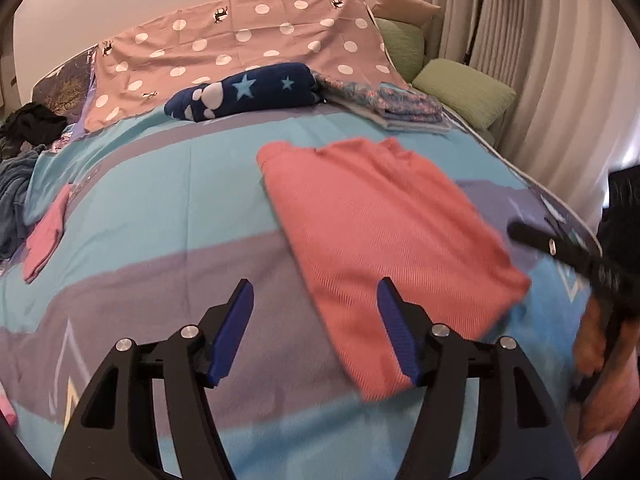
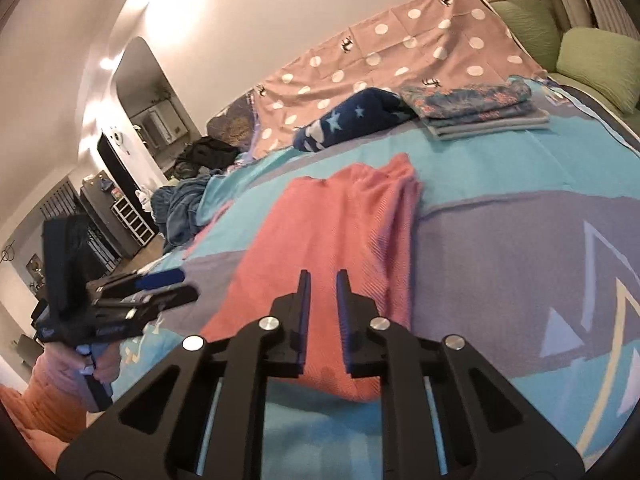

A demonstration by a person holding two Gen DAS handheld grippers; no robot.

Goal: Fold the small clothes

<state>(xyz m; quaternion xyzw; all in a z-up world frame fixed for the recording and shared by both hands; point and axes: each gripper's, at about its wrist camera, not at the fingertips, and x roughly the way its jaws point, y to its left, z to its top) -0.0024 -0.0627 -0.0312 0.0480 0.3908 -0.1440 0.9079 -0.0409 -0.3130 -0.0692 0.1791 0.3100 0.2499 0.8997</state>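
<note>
Lying on the striped bedspread, the coral garment is already folded into a long band whose near end sits at about 5 o'clock in the left wrist view and at 6 o'clock in the right wrist view. Risk one: the near end may slide or unfold if either tool drags across it, because the knit looks soft and the bedspread beneath gives little friction (a judgement from the loose far edge, which is rumpled). Risk two: a pinch may catch only the top layer, leaving the lower layers behind and skewing the next fold. Risk three: the two tools are near each other at the garment's near end and could collide. The left gripper hovers low over the bedspread, pointing toward 12 o'clock, its fingers spread wide with nothing between them; its right finger overlaps the garment's left edge in the view, though contact cannot be confirmed. The right gripper points along the band toward 12 o'clock, its fingers drawn close together with a narrow gap; garment shows through the gap, but whether cloth is pinched cannot be told. A finished stack of folded clothes rests at 1 o'clock, beside a navy star blanket, well apart from the work.
</note>
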